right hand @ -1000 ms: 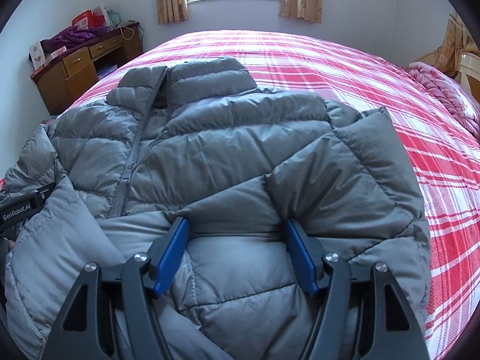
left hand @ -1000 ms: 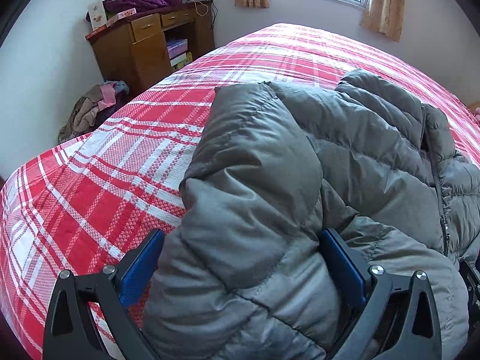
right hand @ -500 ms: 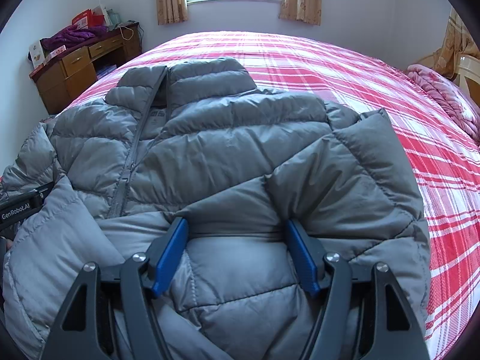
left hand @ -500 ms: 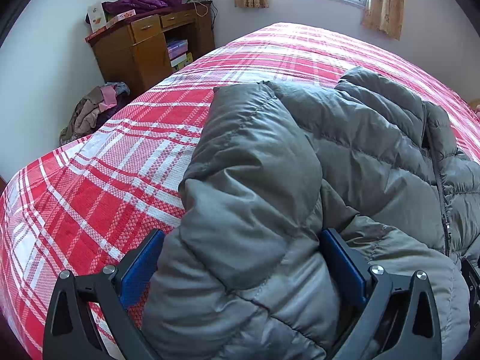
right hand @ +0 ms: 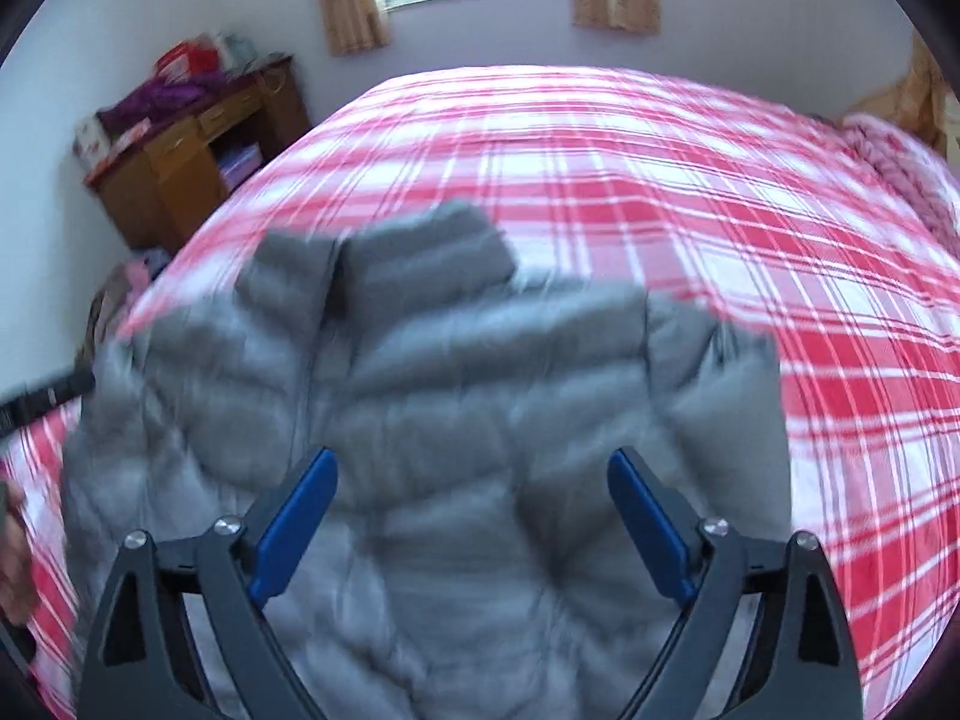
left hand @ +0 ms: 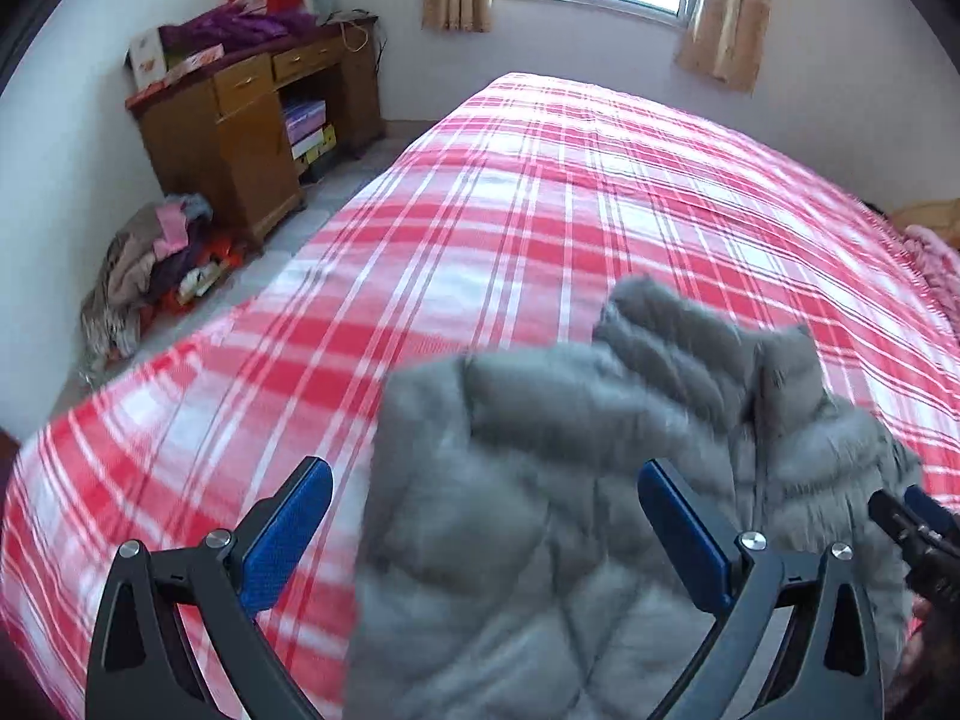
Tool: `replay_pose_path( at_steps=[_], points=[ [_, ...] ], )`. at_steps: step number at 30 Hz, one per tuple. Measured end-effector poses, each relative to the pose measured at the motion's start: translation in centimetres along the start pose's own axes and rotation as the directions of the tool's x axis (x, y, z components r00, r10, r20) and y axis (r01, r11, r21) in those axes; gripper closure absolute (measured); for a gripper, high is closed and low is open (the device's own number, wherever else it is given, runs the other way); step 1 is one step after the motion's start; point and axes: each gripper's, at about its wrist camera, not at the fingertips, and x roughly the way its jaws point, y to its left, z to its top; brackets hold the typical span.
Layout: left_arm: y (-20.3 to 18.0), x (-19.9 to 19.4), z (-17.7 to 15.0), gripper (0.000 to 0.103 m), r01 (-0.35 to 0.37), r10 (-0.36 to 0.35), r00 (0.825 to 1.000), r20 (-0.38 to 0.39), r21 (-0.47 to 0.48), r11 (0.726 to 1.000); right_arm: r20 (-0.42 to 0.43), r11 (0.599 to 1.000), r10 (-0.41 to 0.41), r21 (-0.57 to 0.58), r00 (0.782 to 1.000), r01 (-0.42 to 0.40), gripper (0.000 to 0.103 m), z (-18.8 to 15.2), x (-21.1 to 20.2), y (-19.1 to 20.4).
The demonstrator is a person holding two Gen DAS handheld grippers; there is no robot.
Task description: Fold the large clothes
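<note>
A grey puffer jacket (right hand: pixel 480 396) lies on the red plaid bed (right hand: pixel 690 192), collar toward the window, its sleeves folded in over the front. My right gripper (right hand: pixel 473 455) hangs above its lower half, jaws opening wide, and the blue pads do not press the cloth. In the left wrist view the jacket (left hand: pixel 540 480) is blurred and my left gripper (left hand: pixel 483 468) stands open above its left side, with bed showing inside the left pad. The right gripper's tip (left hand: pixel 918 528) shows at that view's right edge.
A wooden desk (left hand: pixel 240 120) piled with boxes and purple cloth stands by the far left wall. A heap of clothes (left hand: pixel 150 264) lies on the floor beside it. A pink blanket (right hand: pixel 900 168) sits at the bed's right edge. Curtained window behind.
Both grippers have let go of the jacket folds they held and have risen and drawn back. The jacket now lies lower and smaller in both views.
</note>
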Motion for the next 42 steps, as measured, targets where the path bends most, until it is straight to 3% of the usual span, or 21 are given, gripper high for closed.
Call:
replay_pose_path(
  at_steps=[3,8,12,18,20,21,22,24,25,28,31,36,42],
  points=[
    [-1.7,2.1,2.7,0.001,0.020,-0.020,0.999,-0.030,-0.007,1.000,-0.031,1.000,-0.011,0.021,0.999,0.012,0.006,3.1,1.7,-0.6],
    [-4.6,6.0,7.3,0.001,0.039,-0.040,0.997,-0.061,-0.028,0.999,-0.011,0.998,-0.045,0.036,0.999,0.045,0.006,8.1,4.5,-0.9],
    [-6.6,9.5,9.4,0.001,0.014,-0.014,0.996,-0.092,-0.001,1.000,-0.036,0.998,-0.043,0.051,0.998,0.045,0.006,11.0,7.1,-1.0],
    [-7.8,13.6,9.0,0.001,-0.003,0.008,0.987,-0.163,0.033,0.999,-0.124,0.997,-0.051,0.054,0.991,0.058,0.006,14.2,11.5,-1.3],
    [-7.9,13.6,8.2,0.001,0.036,-0.029,0.985,-0.169,0.043,0.998,-0.170,0.998,-0.056,0.024,0.984,0.061,0.006,14.1,12.8,-1.2],
    [-7.9,13.5,7.9,0.008,0.053,-0.044,0.984,-0.172,0.046,0.998,-0.187,0.998,-0.065,0.005,0.980,0.068,0.006,13.8,13.2,-1.1],
    [-7.9,13.1,7.6,0.033,0.076,-0.066,0.982,-0.179,0.050,0.996,-0.204,0.998,-0.066,-0.010,0.977,0.066,0.009,13.6,13.5,-1.2],
    [-7.9,12.2,6.9,0.069,0.173,-0.156,0.962,-0.226,0.057,0.983,-0.222,1.000,-0.025,-0.015,0.975,0.022,0.037,13.0,13.4,-1.4],
    [-7.9,11.6,6.7,0.074,0.185,-0.167,0.960,-0.224,0.063,0.981,-0.236,1.000,-0.003,-0.021,0.972,-0.002,0.061,12.6,13.1,-1.5],
    [-7.5,8.2,5.7,0.085,0.200,-0.178,0.970,-0.167,0.126,0.972,-0.230,0.997,0.014,-0.069,0.973,-0.031,0.087,11.4,10.9,-1.3],
    [-6.2,4.2,3.8,0.090,0.208,-0.191,0.976,-0.102,0.199,0.958,-0.187,0.993,0.020,-0.113,0.982,-0.041,0.093,10.1,7.5,-1.5],
    [-3.9,0.2,0.0,0.093,0.158,-0.164,0.986,-0.004,0.292,0.943,-0.123,0.979,0.016,-0.200,0.992,-0.041,0.096,7.0,2.2,-1.7],
    [-4.1,1.2,-4.3,0.094,0.082,-0.110,0.992,0.055,0.371,0.925,-0.078,0.976,0.000,-0.216,0.997,-0.017,0.098,2.7,0.8,-2.8]
  ],
)
